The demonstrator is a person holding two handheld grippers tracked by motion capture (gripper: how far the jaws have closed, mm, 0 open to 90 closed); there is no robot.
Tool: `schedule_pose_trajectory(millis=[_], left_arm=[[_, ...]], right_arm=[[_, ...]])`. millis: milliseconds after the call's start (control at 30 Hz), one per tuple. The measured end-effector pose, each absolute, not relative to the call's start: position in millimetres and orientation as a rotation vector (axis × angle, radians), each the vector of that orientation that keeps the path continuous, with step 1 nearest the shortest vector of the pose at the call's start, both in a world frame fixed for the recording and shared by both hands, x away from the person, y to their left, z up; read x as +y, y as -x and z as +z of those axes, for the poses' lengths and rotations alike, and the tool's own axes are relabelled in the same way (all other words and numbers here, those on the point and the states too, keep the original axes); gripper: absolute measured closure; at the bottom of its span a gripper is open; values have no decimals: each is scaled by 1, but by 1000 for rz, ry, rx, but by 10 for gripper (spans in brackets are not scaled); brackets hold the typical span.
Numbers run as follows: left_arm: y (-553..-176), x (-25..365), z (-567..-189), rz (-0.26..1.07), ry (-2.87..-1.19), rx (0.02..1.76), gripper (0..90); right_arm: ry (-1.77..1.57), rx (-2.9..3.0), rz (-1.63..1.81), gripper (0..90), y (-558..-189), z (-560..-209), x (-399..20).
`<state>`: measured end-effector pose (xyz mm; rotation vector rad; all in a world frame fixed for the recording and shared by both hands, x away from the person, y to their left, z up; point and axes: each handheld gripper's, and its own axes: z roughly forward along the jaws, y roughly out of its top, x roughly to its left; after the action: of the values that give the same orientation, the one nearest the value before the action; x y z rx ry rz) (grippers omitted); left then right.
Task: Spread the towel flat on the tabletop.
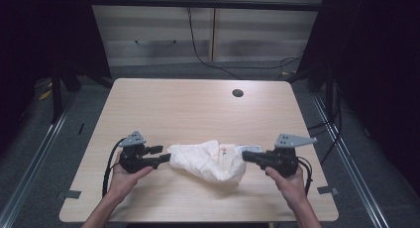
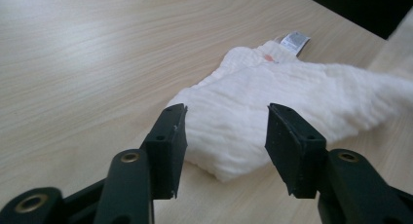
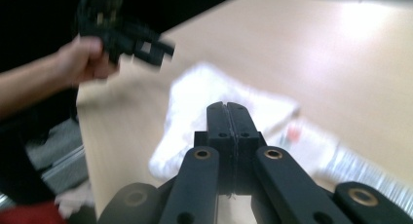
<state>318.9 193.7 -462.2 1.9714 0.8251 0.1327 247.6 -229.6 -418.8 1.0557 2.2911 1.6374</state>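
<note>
A crumpled white cloth [image 1: 208, 161] lies on the near middle of the wooden table [image 1: 198, 104], its sewn-in label [image 1: 246, 148] at the right end. My left gripper [image 1: 161, 154] lies level at the cloth's left end. In the left gripper view its jaws [image 2: 226, 109] stand apart with the cloth's corner [image 2: 229, 136] just beyond the pads, untouched. My right gripper [image 1: 246, 156] points left at the cloth's right end. In the right gripper view its jaws [image 3: 227, 105] are pressed together with nothing between them, above the blurred cloth [image 3: 195, 92].
A round cable hole [image 1: 237, 93] sits in the table's far right part. Metal floor rails [image 1: 34, 153] run along both sides of the table, and cables trail on the floor behind it. The other hand and its gripper [image 3: 141, 41] appear blurred in the right gripper view.
</note>
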Motion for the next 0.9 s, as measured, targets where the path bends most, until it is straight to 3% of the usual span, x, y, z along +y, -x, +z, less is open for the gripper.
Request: schedule_pose_trajectory(millis=[333, 500, 633, 900], left_arm=[[-357, 157, -459, 66, -1992, 819, 487], [-370, 135, -473, 15, -2084, 787, 564], [-363, 128, -488, -39, -2153, 714, 650], [-340, 136, -499, 16, -2223, 693, 672]], right_arm=[[-1151, 2432, 1495, 898, -226, -462, -231], [-1180, 2434, 1445, 898, -228, -470, -237], [-1200, 2439, 1429, 897, -230, -474, -240], [-1209, 2419, 1418, 897, -238, -474, -243]])
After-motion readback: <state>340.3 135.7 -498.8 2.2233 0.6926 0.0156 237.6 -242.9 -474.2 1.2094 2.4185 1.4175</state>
